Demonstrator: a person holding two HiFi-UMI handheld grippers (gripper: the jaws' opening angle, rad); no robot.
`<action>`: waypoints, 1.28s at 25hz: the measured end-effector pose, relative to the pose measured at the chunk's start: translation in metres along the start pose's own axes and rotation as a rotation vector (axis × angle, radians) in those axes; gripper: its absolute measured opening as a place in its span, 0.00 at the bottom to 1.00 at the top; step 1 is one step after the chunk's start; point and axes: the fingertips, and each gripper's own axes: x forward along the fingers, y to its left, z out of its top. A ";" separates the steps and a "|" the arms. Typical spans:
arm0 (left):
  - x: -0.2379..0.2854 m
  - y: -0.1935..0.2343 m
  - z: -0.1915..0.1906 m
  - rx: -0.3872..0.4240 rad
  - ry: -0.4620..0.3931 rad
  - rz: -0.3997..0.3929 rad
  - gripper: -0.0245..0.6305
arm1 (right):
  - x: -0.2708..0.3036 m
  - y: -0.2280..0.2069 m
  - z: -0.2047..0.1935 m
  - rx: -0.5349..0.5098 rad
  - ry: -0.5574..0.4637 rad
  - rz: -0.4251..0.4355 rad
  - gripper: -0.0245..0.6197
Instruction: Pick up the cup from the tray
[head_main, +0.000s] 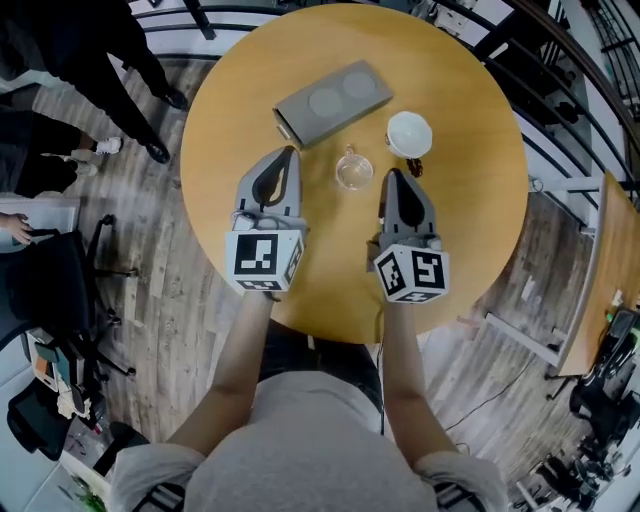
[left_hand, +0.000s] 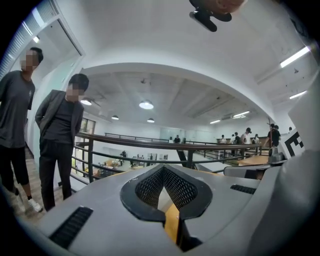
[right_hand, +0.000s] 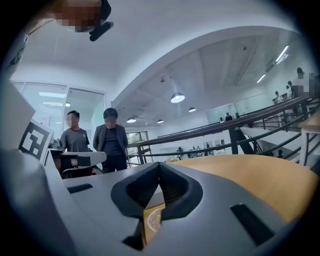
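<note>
Right now my R gripper (head_main: 394, 175) jaws pressed together, holding nothing, glass cup (head_main: 353, 170) just left of tips, mid-table, off tray (head_main: 296, 114).

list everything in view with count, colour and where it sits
round wooden table: one, tan, under both grippers
grey rectangular tray with two round recesses: one, grey, far side of table, empty
clear glass cup: one, transparent, on table between gripper tips, off the tray
white round cup: one, white, on table right of tray
standing people: two, dark clothes, floor left of table
office chair: one, black, floor at left
left gripper: one, grey, shut, empty
right gripper: one, grey, shut, empty
</note>
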 end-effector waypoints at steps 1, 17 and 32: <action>0.000 -0.005 0.002 0.002 -0.003 -0.011 0.05 | -0.003 0.000 0.001 0.008 -0.003 -0.008 0.05; -0.015 -0.054 0.015 0.041 -0.017 -0.105 0.05 | -0.044 -0.005 0.006 -0.004 0.013 -0.086 0.05; -0.024 -0.044 0.025 0.041 -0.036 -0.080 0.05 | -0.047 0.002 0.014 -0.038 0.009 -0.087 0.05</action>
